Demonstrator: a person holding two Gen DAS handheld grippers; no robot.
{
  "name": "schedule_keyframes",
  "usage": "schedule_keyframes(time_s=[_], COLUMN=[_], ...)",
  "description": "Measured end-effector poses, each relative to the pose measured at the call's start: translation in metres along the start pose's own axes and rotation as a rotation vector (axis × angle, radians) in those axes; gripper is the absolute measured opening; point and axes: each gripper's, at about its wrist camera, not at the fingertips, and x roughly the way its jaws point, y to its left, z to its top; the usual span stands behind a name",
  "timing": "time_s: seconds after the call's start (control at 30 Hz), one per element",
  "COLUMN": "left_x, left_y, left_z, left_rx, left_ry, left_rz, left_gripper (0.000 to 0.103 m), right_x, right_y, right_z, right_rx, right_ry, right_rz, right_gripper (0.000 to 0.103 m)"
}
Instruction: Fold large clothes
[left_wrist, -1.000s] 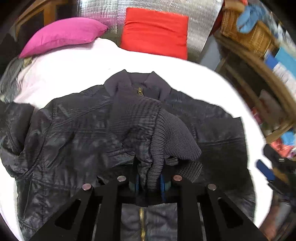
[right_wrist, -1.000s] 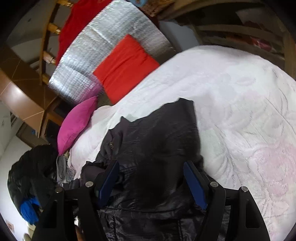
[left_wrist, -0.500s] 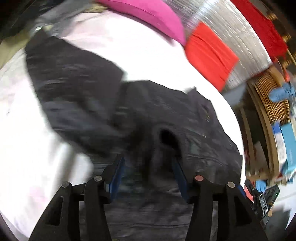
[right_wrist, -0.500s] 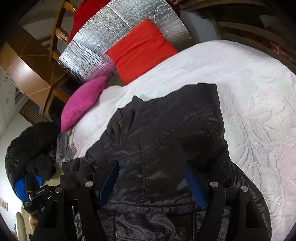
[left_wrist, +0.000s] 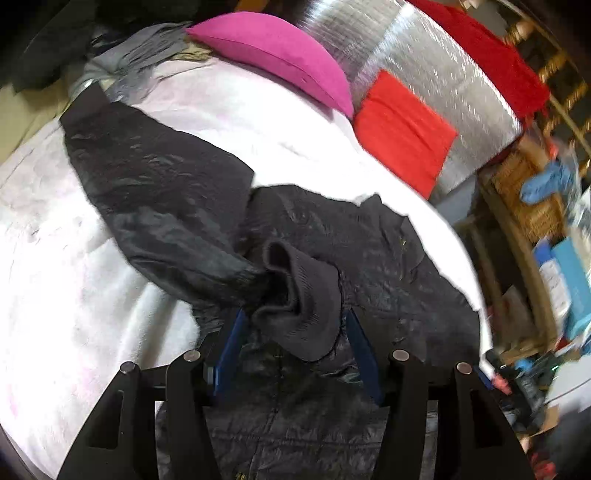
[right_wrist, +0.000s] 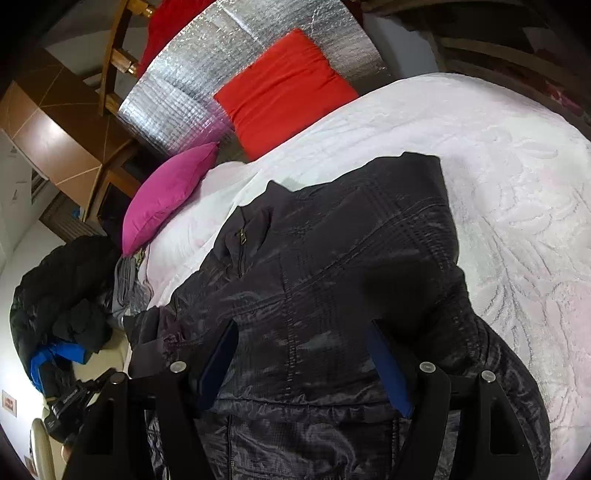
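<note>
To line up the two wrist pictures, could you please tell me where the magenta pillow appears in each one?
Left wrist view: the magenta pillow lies at the top, left of centre, beyond the black jacket.
Right wrist view: the magenta pillow sits at the left, mid-height, past the jacket's collar.
Shared landmark: the red cushion against the silver foil panel, next to the pillow in both.

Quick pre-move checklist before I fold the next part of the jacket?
1. Left gripper free of the cuff: ok. Jaws are opening; the cuff lies between them, pads clear.
2. Sleeve folded across the jacket: not ok. It angles out over the bedspread.
3. Right gripper empty: ok. Jaws open above the jacket.
4. Right side already folded in: ok, straight edge.
5. Zipper closed: cannot tell, only partly seen.
6. Pillows clear of the jacket: ok.
</note>
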Motion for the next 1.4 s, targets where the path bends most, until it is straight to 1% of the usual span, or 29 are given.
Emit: schedule_keyframes(time_s=[0.03, 0.07, 0.1, 0.13, 0.17, 0.23, 0.27, 0.3, 0.33, 0.43, 0.5, 0.53, 0.57, 0.6, 0.63, 0.67, 0.7, 0.73, 0.77, 0.83, 0.9, 0.93, 1.0, 1.03, 1.1, 1.13, 1.23, 1.3, 1.4], left_x=[0.006, 0.017, 0.026, 0.037, 0.046, 0.062, 0.066, 0.071, 0.071, 0.071, 0.066, 0.061, 0.054, 0.046, 0.038, 0.027, 0.017, 0.003, -0.011, -0.027, -0.039, -0.043, -0.046, -0.046, -0.044, -0.039, -0.025, -0.015, 0.01], left_y=[-0.005, -0.011, -0.016, -0.019, -0.02, -0.02, -0.017, -0.015, -0.015, -0.02, -0.022, -0.02, -0.017, -0.012, -0.008, -0.004, 0.0, 0.005, 0.011, 0.028, 0.05, 0.063, 0.085, 0.1, 0.116, 0.126, 0.149, 0.161, 0.181], left_z=[0.0, 0.0, 0.0, 0.0, 0.0, -0.001, -0.001, 0.0, 0.0, 0.003, 0.004, 0.003, 0.003, 0.002, 0.002, 0.001, 0.002, 0.003, 0.006, 0.014, 0.024, 0.031, 0.042, 0.051, 0.06, 0.067, 0.082, 0.088, 0.095], left_rx=[0.015, 0.034, 0.052, 0.069, 0.084, 0.098, 0.099, 0.099, 0.101, 0.123, 0.125, 0.118, 0.109, 0.098, 0.092, 0.09, 0.092, 0.099, 0.1, 0.074, 0.02, -0.017, -0.082, -0.131, -0.189, -0.229, -0.32, -0.368, -0.447], left_ry=[0.004, 0.012, 0.02, 0.037, 0.052, 0.074, 0.083, 0.09, 0.092, 0.108, 0.121, 0.127, 0.136, 0.14, 0.132, 0.112, 0.091, 0.058, 0.026, -0.018, -0.056, -0.068, -0.073, -0.077, -0.081, -0.078, -0.074, -0.076, -0.054], left_rz=[0.026, 0.071, 0.136, 0.202, 0.245, 0.305, 0.319, 0.325, 0.327, 0.336, 0.306, 0.275, 0.24, 0.19, 0.161, 0.139, 0.131, 0.126, 0.127, 0.139, 0.153, 0.167, 0.188, 0.193, 0.194, 0.19, 0.189, 0.177, 0.176], left_gripper=[0.055, 0.052, 0.045, 0.034, 0.031, 0.022, 0.021, 0.021, 0.021, 0.021, 0.022, 0.024, 0.027, 0.033, 0.042, 0.047, 0.055, 0.06, 0.062, 0.072, 0.076, 0.076, 0.076, 0.076, 0.078, 0.08, 0.08, 0.08, 0.08], right_x=[0.0, 0.0, 0.001, 0.003, 0.006, 0.015, 0.019, 0.025, 0.029, 0.026, 0.023, 0.02, 0.018, 0.015, 0.011, 0.006, 0.001, -0.002, -0.002, 0.004, 0.019, 0.031, 0.05, 0.055, 0.056, 0.054, 0.052, 0.054, 0.057], right_y=[0.0, 0.0, -0.001, -0.002, -0.003, -0.011, -0.014, -0.017, -0.019, -0.016, -0.011, -0.007, -0.005, -0.001, 0.003, 0.01, 0.015, 0.021, 0.026, 0.033, 0.036, 0.036, 0.035, 0.037, 0.045, 0.047, 0.045, 0.043, 0.044], right_z=[0.0, -0.001, -0.001, -0.001, -0.002, -0.003, -0.003, -0.004, -0.004, -0.002, -0.002, -0.002, -0.002, -0.003, -0.003, -0.004, -0.005, -0.006, -0.007, -0.011, -0.017, -0.02, -0.027, -0.03, -0.033, -0.032, -0.029, -0.027, -0.029], right_rx=[-0.002, -0.008, -0.019, -0.027, -0.028, -0.019, -0.017, -0.018, -0.022, -0.029, -0.042, -0.054, -0.062, -0.071, -0.084, -0.099, -0.116, -0.135, -0.151, -0.181, -0.184, -0.185, -0.205, -0.227, -0.278, -0.286, -0.259, -0.247, -0.273], right_ry=[0.002, 0.003, 0.007, 0.016, 0.028, 0.074, 0.095, 0.12, 0.138, 0.127, 0.106, 0.091, 0.08, 0.063, 0.044, 0.022, -0.006, -0.033, -0.044, -0.024, 0.033, 0.077, 0.157, 0.169, 0.149, 0.14, 0.125, 0.133, 0.137], right_rz=[-0.003, -0.016, -0.036, -0.062, -0.082, -0.123, -0.141, -0.168, -0.187, -0.196, -0.187, -0.186, -0.18, -0.168, -0.146, -0.129, -0.11, -0.095, -0.087, -0.077, -0.093, -0.111, -0.17, -0.199, -0.23, -0.227, -0.208, -0.204, -0.221], right_gripper=[0.072, 0.07, 0.066, 0.063, 0.06, 0.05, 0.047, 0.041, 0.039, 0.039, 0.039, 0.042, 0.042, 0.044, 0.051, 0.055, 0.066, 0.075, 0.077, 0.077, 0.077, 0.077, 0.076, 0.076, 0.076, 0.076, 0.076, 0.076, 0.076])
